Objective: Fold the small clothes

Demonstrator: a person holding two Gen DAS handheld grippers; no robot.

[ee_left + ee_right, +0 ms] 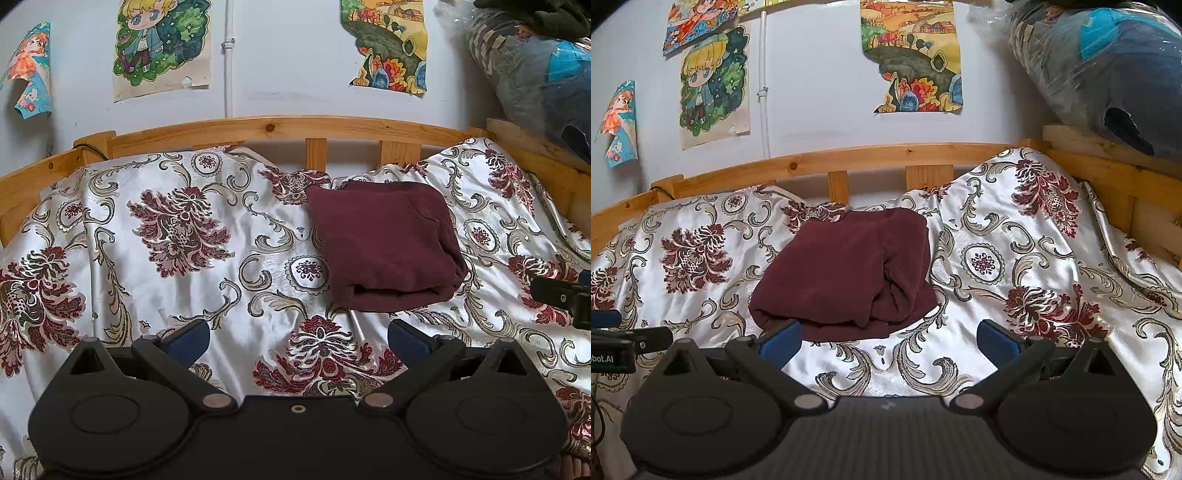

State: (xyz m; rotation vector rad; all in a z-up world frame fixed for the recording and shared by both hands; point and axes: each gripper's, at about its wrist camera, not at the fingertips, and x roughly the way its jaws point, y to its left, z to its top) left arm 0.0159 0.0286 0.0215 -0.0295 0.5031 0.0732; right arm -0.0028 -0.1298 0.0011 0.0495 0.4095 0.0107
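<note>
A dark maroon garment [388, 243] lies folded into a thick rectangle on the floral satin bedspread [184, 258], toward the back. In the right wrist view the garment [849, 273] sits just ahead and left of centre. My left gripper [299, 341] is open and empty, low over the spread, short of the garment and to its left. My right gripper [888, 341] is open and empty, its left blue pad [781, 345] close to the garment's near edge. The right gripper also shows at the right edge of the left wrist view [565, 295].
A wooden bed rail [280, 129] runs along the back and both sides. A plastic-wrapped bundle [1108, 74] rests on the right rail. Drawings [162, 44] hang on the white wall. The spread is rumpled at the back right [1034, 192].
</note>
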